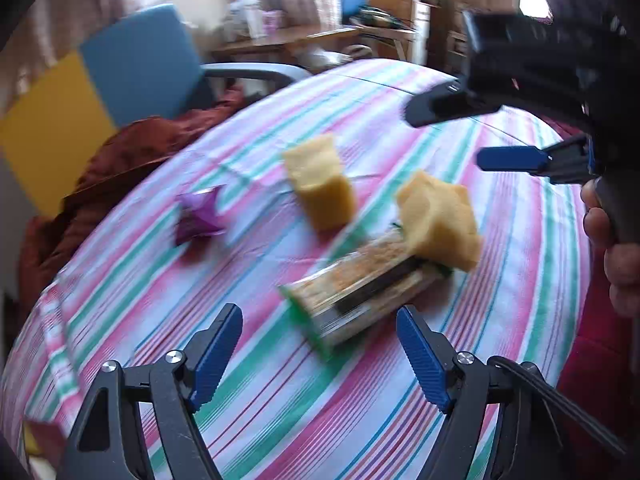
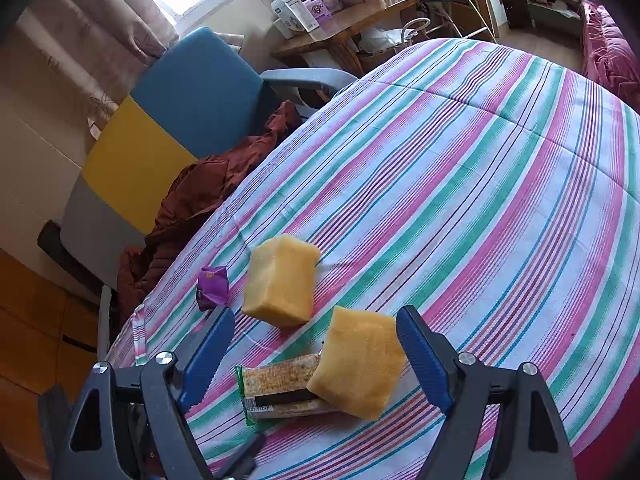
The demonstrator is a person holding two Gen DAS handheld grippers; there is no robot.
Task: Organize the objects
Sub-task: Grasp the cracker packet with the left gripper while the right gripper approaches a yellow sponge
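Both tongs gape empty: left tongs [image 1: 320,354] low centre before the cracker pack [image 1: 356,292], right tongs [image 2: 316,354] astride the near sponge [image 2: 358,362], which leans on that pack mid-bed [image 2: 500,184]. Sponges look light, soft and squashy; take across the flat sides. Pack's film looks slick and its contents brittle, so grip mid-length, gently.

A home bedroom: a striped bed cover [image 2: 460,184], window curtains [image 2: 96,24], a blue chair [image 2: 200,88], a wooden desk [image 2: 344,28] far away.

Striped cloth [image 2: 480,160] lies bare at right; sponges [image 2: 280,280] and cracker pack [image 2: 276,392] crowd left.
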